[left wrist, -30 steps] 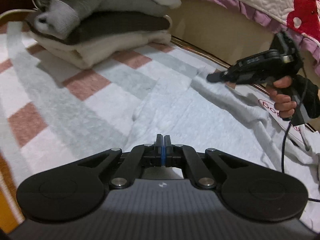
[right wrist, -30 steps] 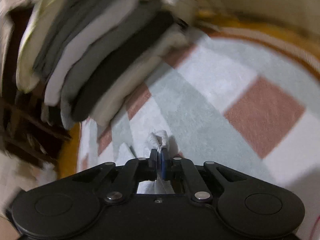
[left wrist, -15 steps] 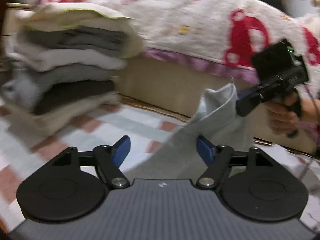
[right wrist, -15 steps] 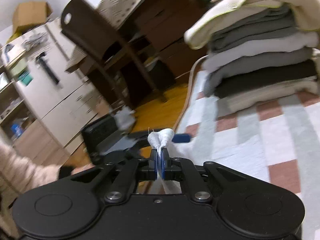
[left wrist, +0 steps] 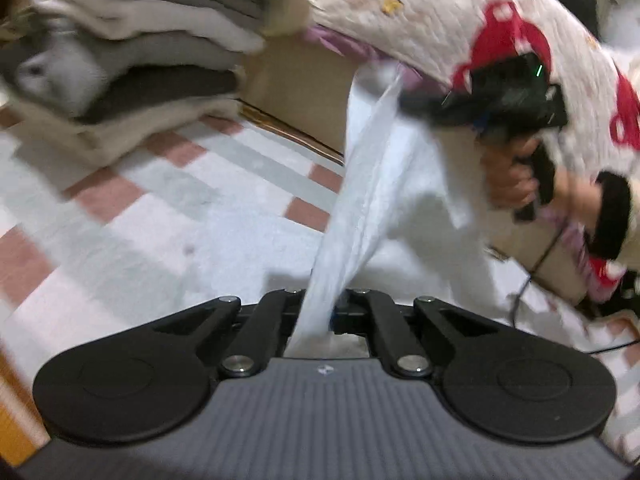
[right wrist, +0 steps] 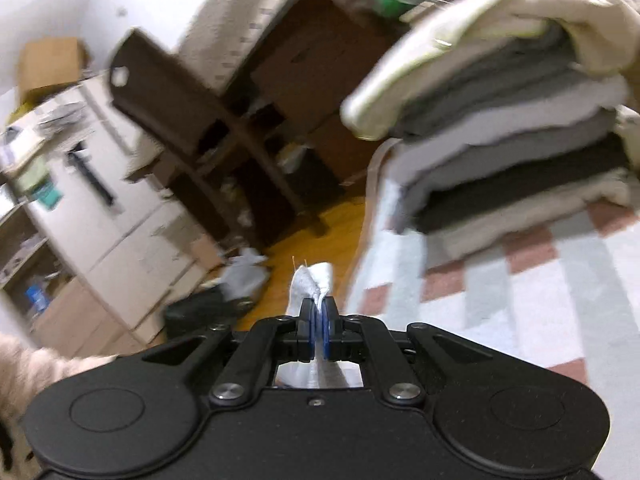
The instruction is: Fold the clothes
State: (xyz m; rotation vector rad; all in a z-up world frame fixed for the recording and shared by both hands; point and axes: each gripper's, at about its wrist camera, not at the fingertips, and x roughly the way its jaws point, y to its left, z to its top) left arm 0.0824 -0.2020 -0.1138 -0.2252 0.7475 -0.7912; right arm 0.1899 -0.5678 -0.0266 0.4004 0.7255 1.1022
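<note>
Garment point(left wrist: 360, 200), pale grey, hangs stretched between both tools above the checked mat point(left wrist: 160, 208). Left hand-held gripper point(left wrist: 320, 312) has just been closing and now pinches one edge; right hand-held gripper point(right wrist: 319, 320) is clamped on another corner. Step looks like lift-and-spread before folding. Next: pull taut and lay it flat on the mat, clear of the folded stack point(left wrist: 132, 52) at far left.

White garment point(left wrist: 360, 200), pink-checked blanket point(left wrist: 160, 200)
</note>
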